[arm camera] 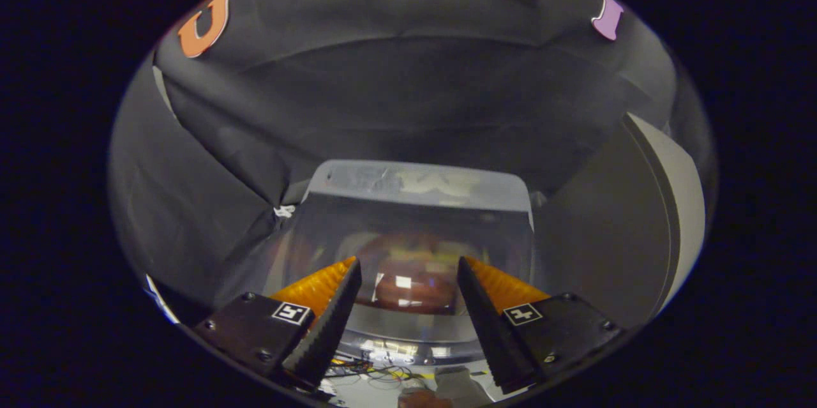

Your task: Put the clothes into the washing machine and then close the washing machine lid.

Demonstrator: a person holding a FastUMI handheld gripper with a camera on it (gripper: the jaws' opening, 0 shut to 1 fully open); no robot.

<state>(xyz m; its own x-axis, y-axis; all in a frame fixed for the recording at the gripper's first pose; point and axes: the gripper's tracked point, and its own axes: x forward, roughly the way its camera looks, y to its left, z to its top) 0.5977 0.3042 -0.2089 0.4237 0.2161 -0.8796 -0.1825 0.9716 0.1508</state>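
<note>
Orange-backed fingers of the gripper (408, 280) stand spread apart with nothing between them; the tool is released and presses on no object. Just ahead of the fingertips, and seen through the gap, lies the washing machine lid (415, 223), a translucent grey panel that appears to be down, or nearly down, over the tub; whether it is fully seated cannot be told. Beneath the panel, directly beyond the gap, a blurred reddish-brown mass (408, 290) shows, which is probably the clothes already inside the drum, though the glare makes this uncertain. Nearer than the fingertips, below the gap, runs the glossy front edge of the washing machine (408, 350), which mirrors the scene. Black booth cloth (223, 159) hangs beyond the machine.

Risks, as judged: if the lid is not latched, drawing the tool away would leave the task unfinished. A downward press made off-centre, on one finger alone, could skid on the smooth panel. Cloth caught under the rim would hold the lid proud of its seat.
</note>
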